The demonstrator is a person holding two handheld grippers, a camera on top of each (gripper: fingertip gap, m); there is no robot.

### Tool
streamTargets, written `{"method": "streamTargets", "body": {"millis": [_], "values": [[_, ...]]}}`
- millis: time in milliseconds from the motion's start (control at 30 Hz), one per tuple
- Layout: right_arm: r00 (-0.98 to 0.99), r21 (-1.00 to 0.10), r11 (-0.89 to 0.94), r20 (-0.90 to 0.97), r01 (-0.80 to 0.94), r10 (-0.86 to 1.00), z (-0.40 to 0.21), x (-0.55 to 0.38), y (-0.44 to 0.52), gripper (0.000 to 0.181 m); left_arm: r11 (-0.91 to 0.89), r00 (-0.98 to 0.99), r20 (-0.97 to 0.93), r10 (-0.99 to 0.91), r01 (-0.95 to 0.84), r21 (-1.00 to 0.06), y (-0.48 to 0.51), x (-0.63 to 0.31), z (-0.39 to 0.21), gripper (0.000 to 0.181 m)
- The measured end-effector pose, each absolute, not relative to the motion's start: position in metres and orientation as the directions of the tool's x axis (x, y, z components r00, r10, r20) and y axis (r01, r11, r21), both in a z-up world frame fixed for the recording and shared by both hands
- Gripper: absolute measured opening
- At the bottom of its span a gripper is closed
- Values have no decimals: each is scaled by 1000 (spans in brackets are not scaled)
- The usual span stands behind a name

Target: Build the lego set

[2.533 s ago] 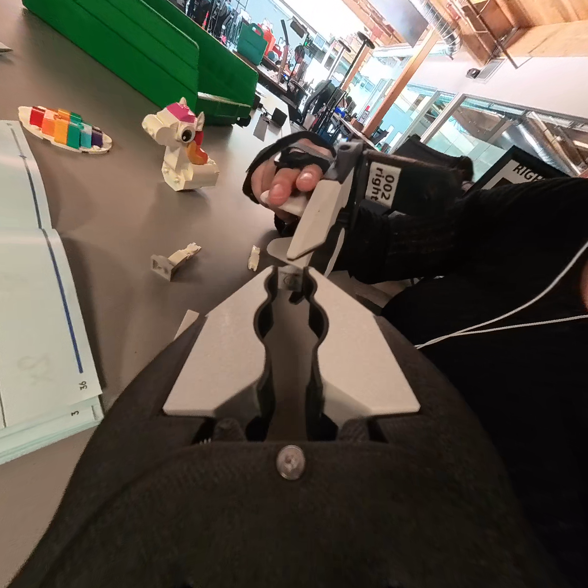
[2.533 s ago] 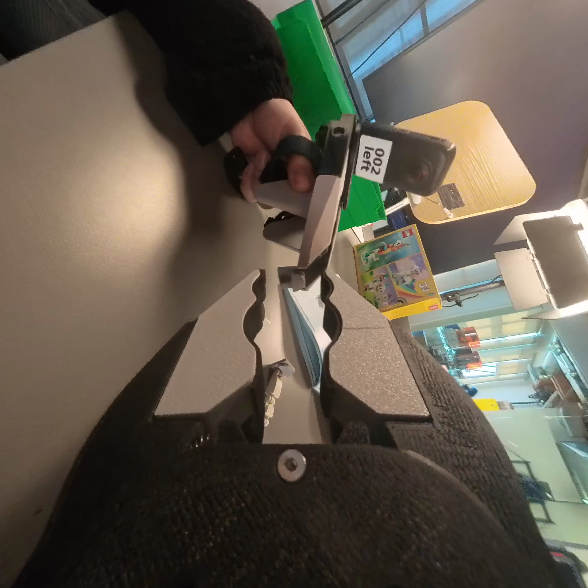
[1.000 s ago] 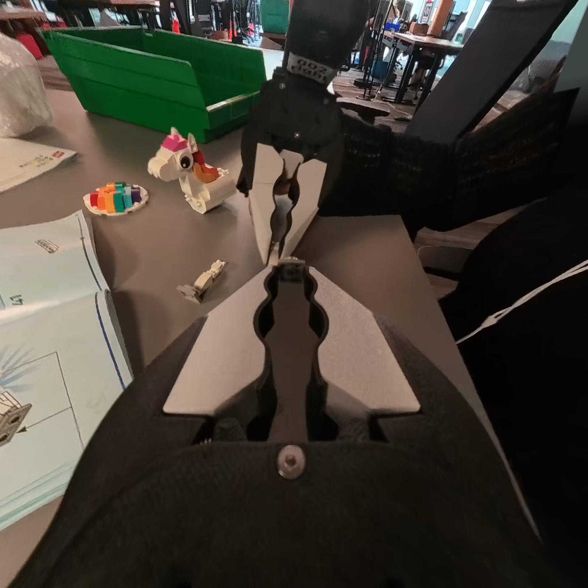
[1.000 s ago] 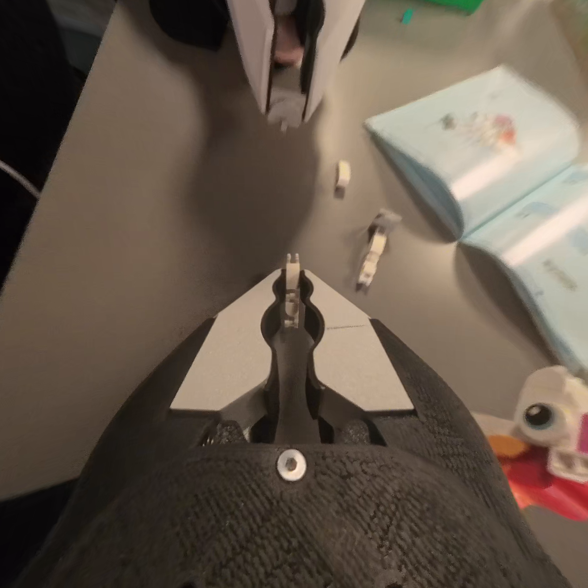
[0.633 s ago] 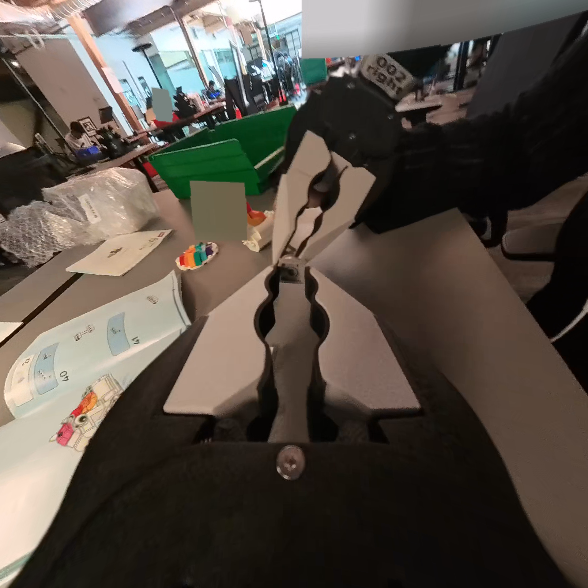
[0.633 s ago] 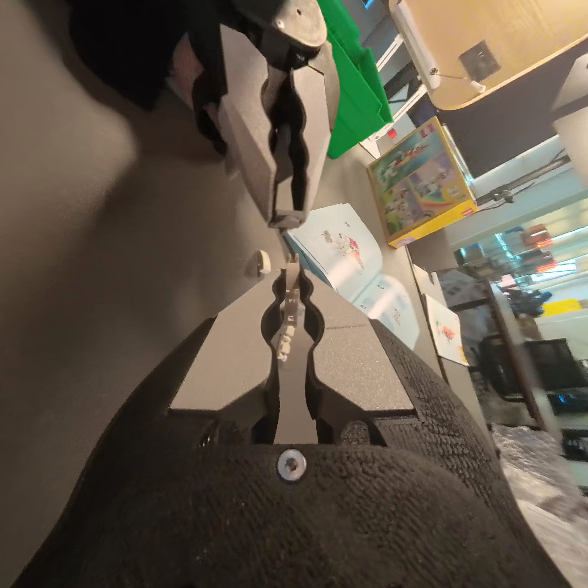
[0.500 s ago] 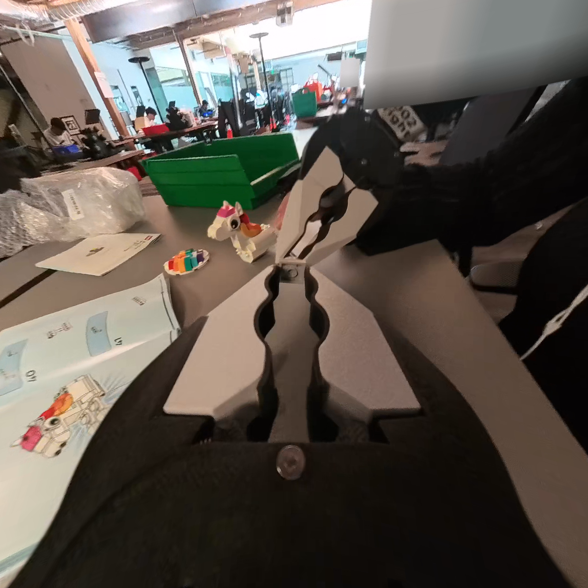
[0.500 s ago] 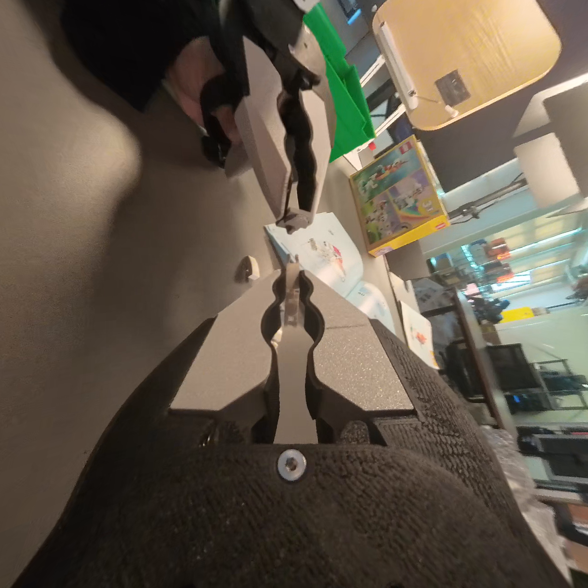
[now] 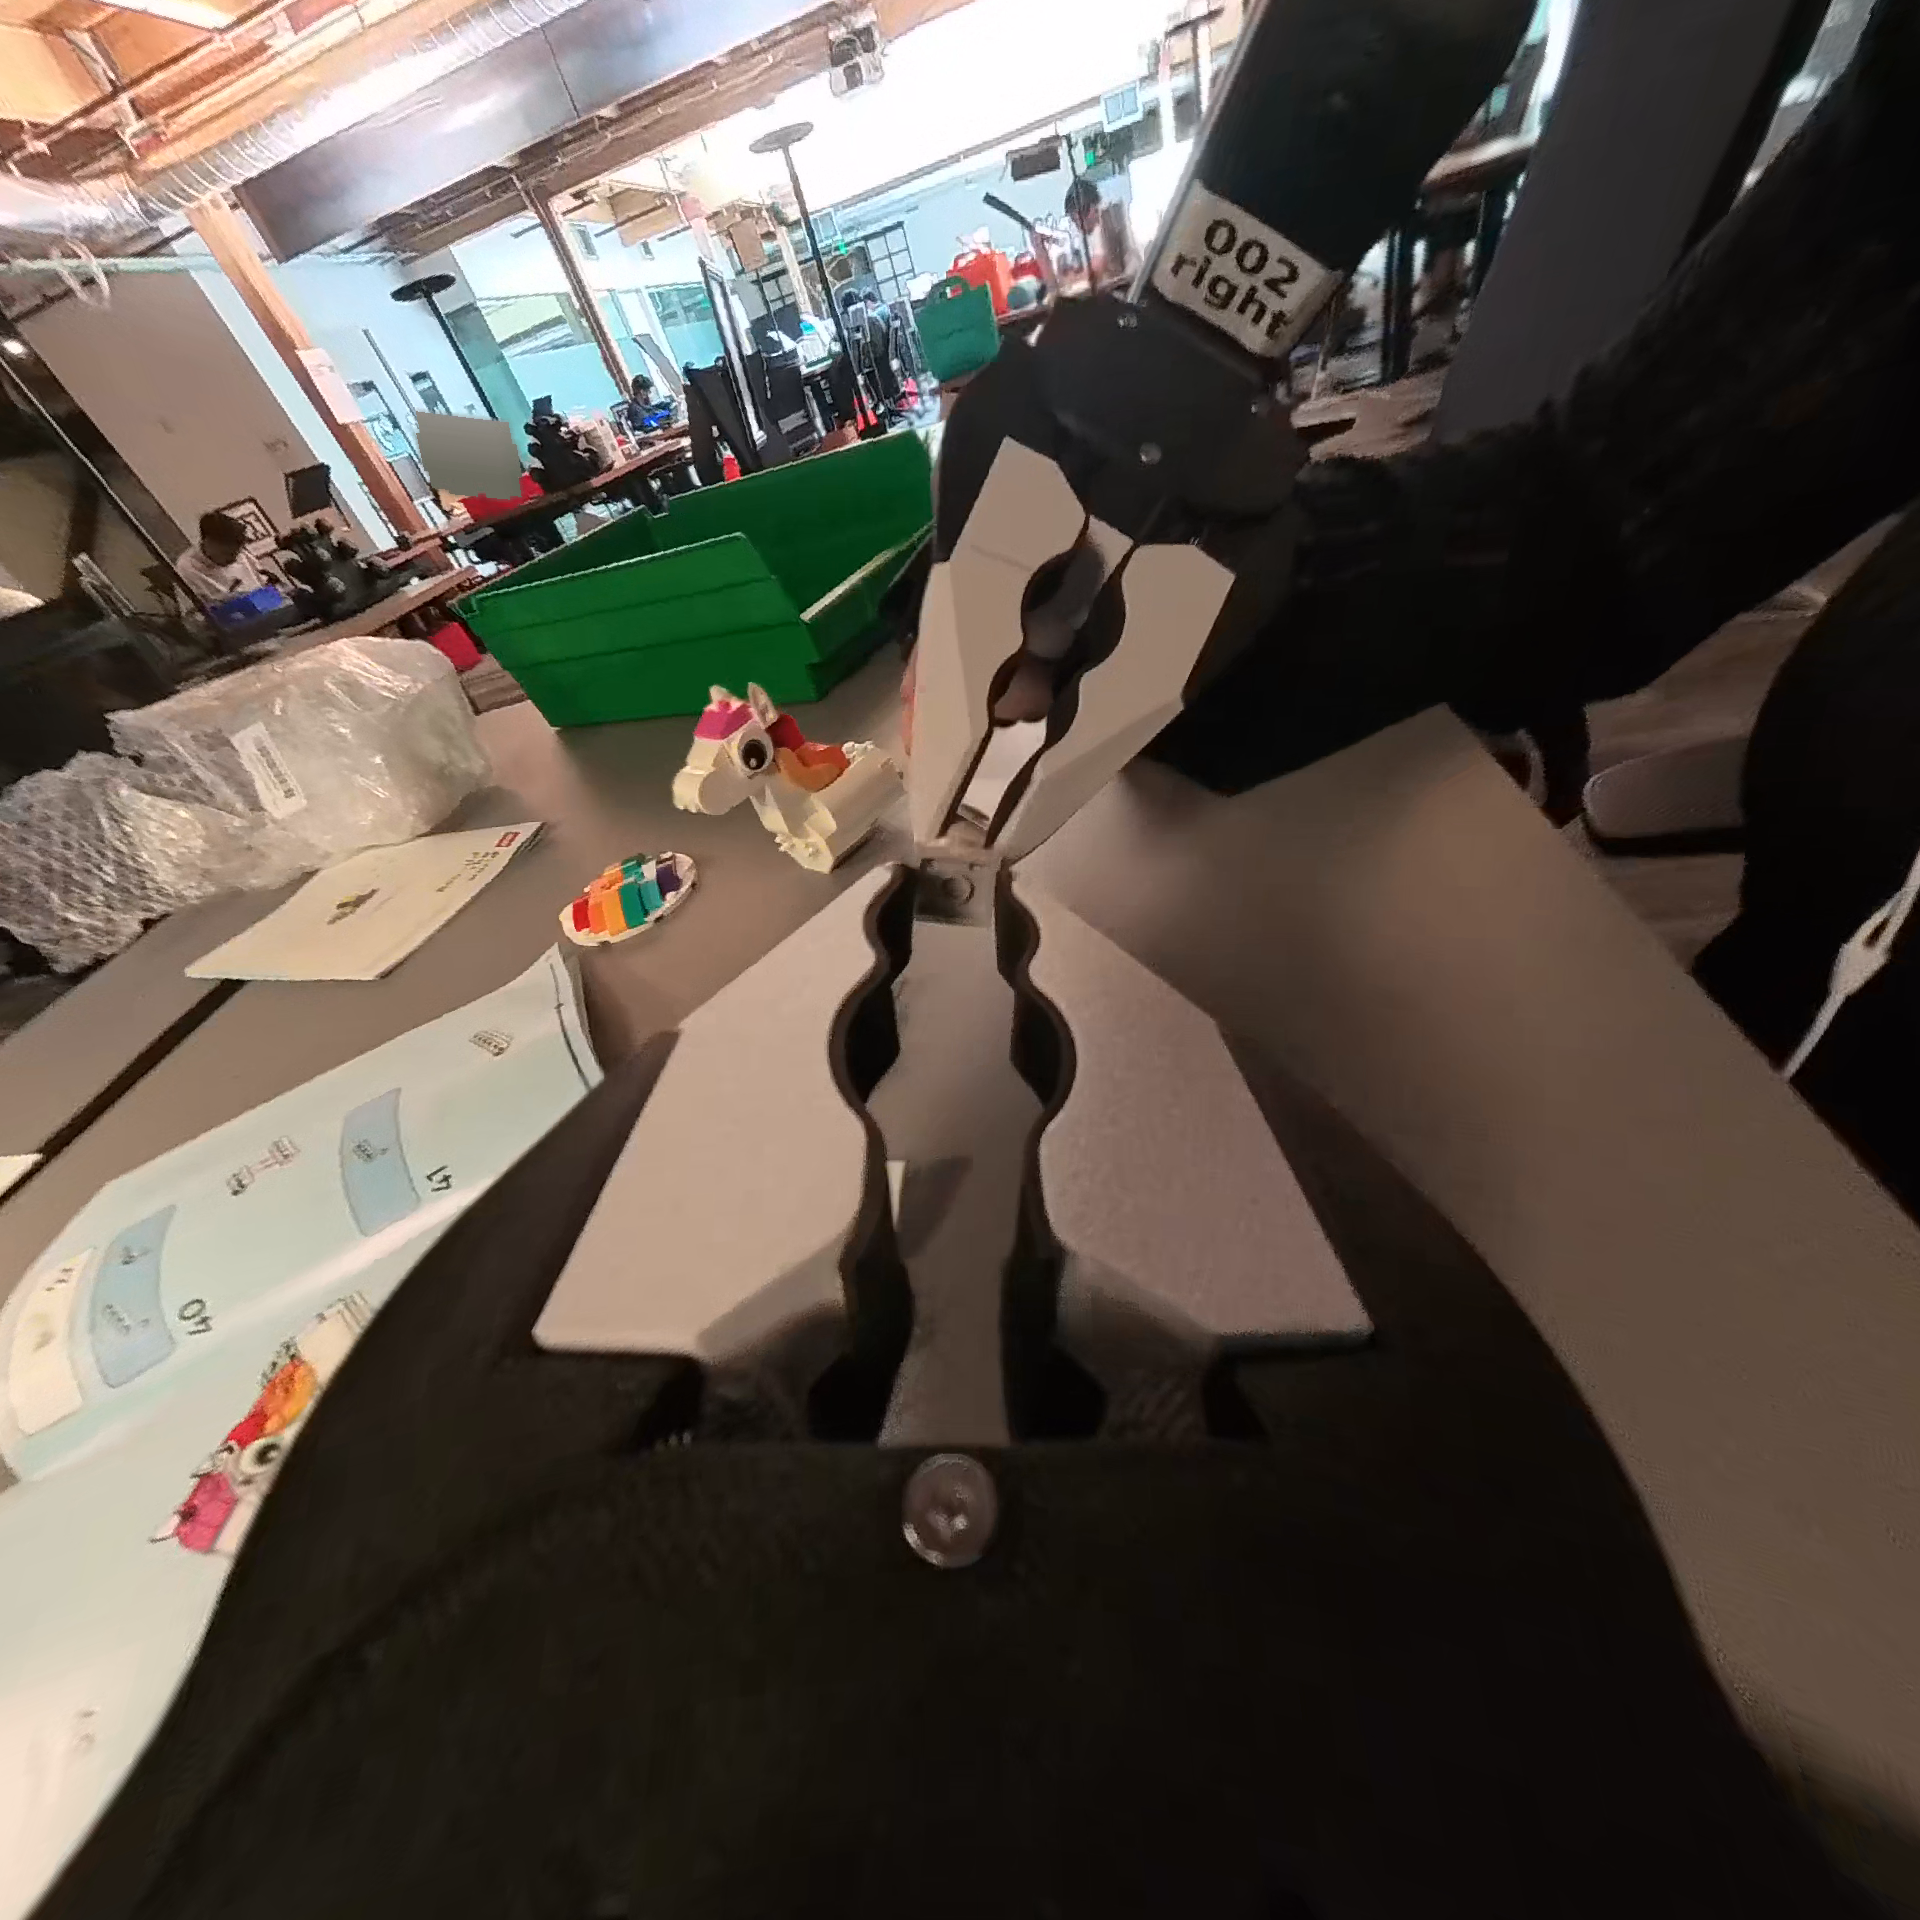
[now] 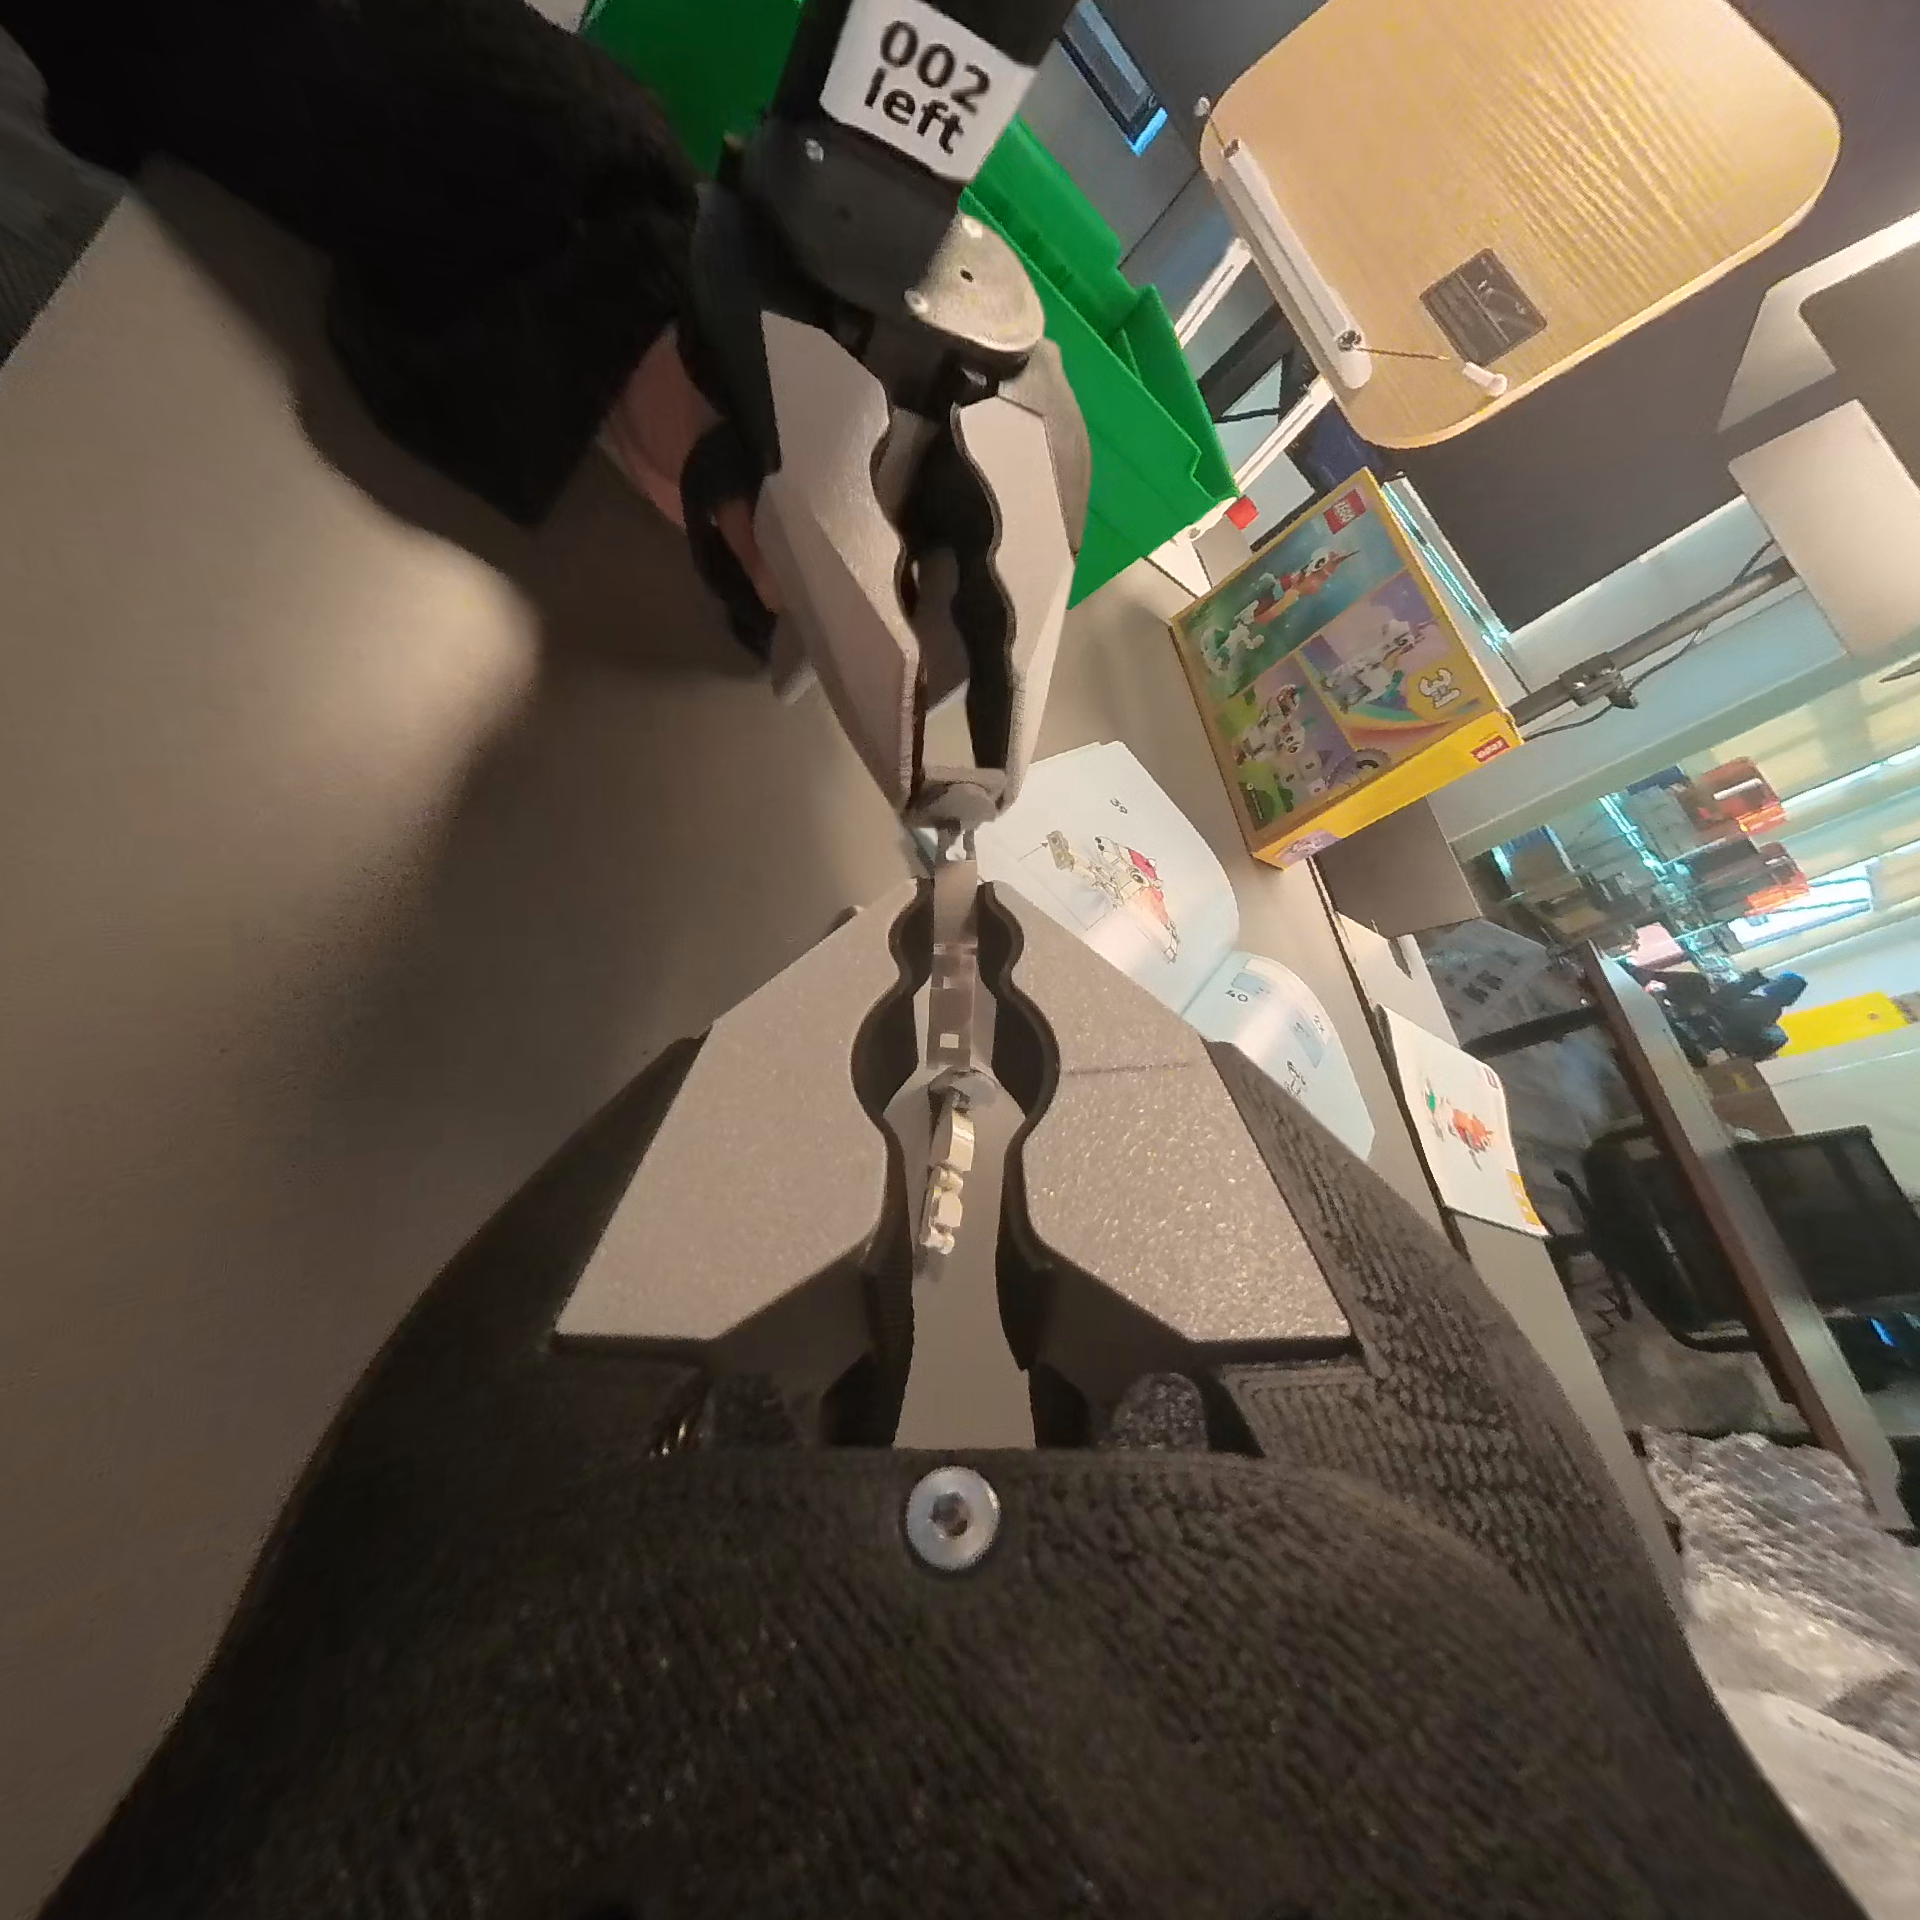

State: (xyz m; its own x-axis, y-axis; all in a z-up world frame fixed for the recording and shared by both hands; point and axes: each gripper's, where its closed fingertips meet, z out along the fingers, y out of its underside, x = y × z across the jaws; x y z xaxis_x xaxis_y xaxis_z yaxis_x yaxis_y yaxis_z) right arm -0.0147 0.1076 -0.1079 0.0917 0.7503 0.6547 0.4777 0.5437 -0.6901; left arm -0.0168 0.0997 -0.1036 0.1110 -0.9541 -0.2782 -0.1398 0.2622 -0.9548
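The right tool (image 10: 951, 894) is clenched on a slim white jointed lego piece (image 10: 951, 1049) that lies lengthwise between its fingers, its forked front end poking just past the tips. Nose to nose with it, the left tool (image 10: 954, 805) is clamped on a small grey lego piece (image 9: 951, 891), and the two parts appear to touch at the tips, held up off the bench (image 9: 1351, 935). Both pieces look light, stiff and smooth, so they are likely to twist or squirt out of a loose pinch; the sensible hold is on the flat sides, close behind the joining end, leaving the connector free. The thin fork and the hinge in the white part are probably the weakest spots, so the push should run straight along the tool's axis. Beyond the left tool's tips and a little to their left stand the partly built white unicorn (image 9: 790, 774) and a white plate of rainbow bricks (image 9: 629, 896), with green bins (image 9: 686, 613) behind. The open instruction booklet (image 9: 260, 1195) lies to the left tool's near left.
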Motion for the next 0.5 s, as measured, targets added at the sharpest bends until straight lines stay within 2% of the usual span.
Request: {"method": "streamTargets", "body": {"millis": [33, 267, 500], "values": [[85, -683, 549, 660, 482, 747, -109, -15, 107, 6, 279, 109, -296, -949, -146, -949, 99, -17, -104, 15], [56, -660, 554, 667, 507, 743, -114, -13, 106, 6, 346, 97, -366, -926, -175, -922, 97, -15, -109, 15], [25, -637, 564, 674, 525, 738, -123, -13, 105, 6, 489, 80, -521, -850, -247, -836, 95, -14, -117, 15]]}}
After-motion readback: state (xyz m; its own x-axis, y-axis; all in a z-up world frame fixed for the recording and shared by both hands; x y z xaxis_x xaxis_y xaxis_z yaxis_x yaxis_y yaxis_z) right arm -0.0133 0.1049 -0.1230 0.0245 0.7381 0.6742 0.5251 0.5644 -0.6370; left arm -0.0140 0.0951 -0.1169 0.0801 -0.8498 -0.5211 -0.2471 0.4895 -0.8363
